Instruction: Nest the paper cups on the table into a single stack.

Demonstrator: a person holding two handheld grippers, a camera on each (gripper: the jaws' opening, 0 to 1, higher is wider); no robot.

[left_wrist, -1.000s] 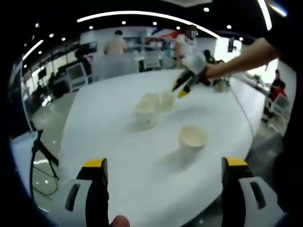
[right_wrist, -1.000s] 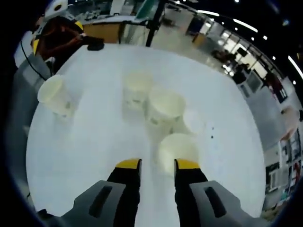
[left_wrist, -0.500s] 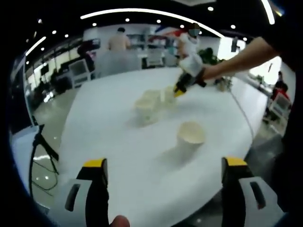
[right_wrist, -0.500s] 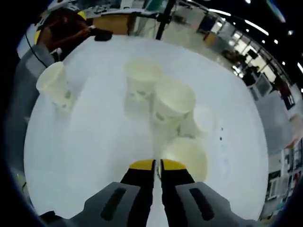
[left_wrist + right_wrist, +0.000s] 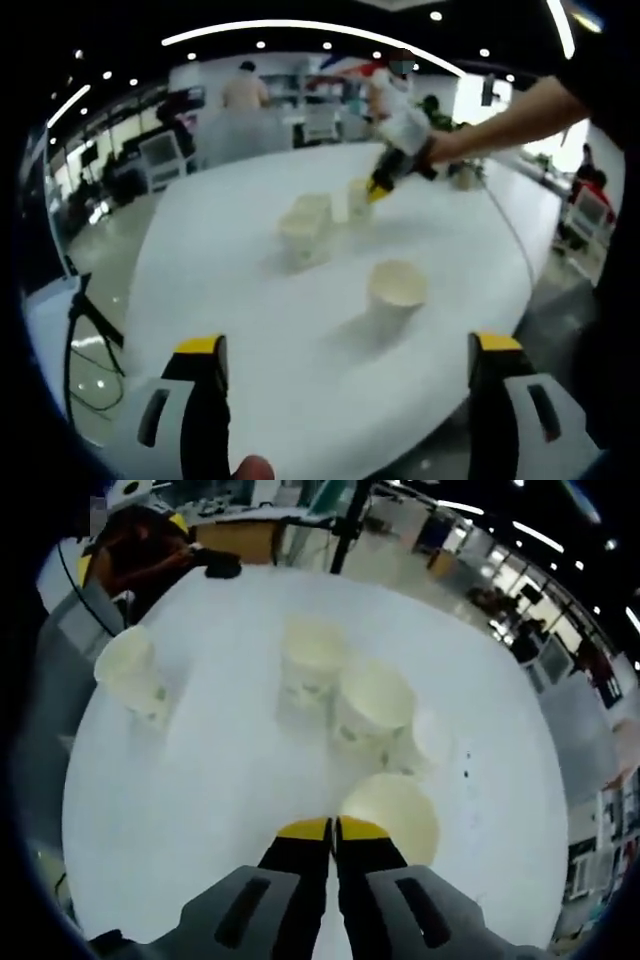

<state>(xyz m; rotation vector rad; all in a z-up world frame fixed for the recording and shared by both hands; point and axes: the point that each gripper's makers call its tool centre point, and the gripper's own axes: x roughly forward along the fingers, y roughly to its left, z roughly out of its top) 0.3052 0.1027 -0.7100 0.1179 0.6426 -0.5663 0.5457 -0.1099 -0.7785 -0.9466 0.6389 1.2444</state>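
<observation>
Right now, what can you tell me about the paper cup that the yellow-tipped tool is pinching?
The pinched cup is a pale cream paper cup, upright and open-mouthed on the white table. The right tool has its yellow tips shut on the cup's near rim. It stands nearest that tool; three more cups cluster just beyond. Whether it has lifted off the table cannot be told.

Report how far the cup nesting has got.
Done: nothing nested yet; the cups stand separately on the white table.
In hand: the right gripper is shut on the rim of the nearest cup.
Left: that cup, the two middle cups, a smaller one beside them and the far lone cup still need stacking. The left gripper is open and holds nothing.
</observation>
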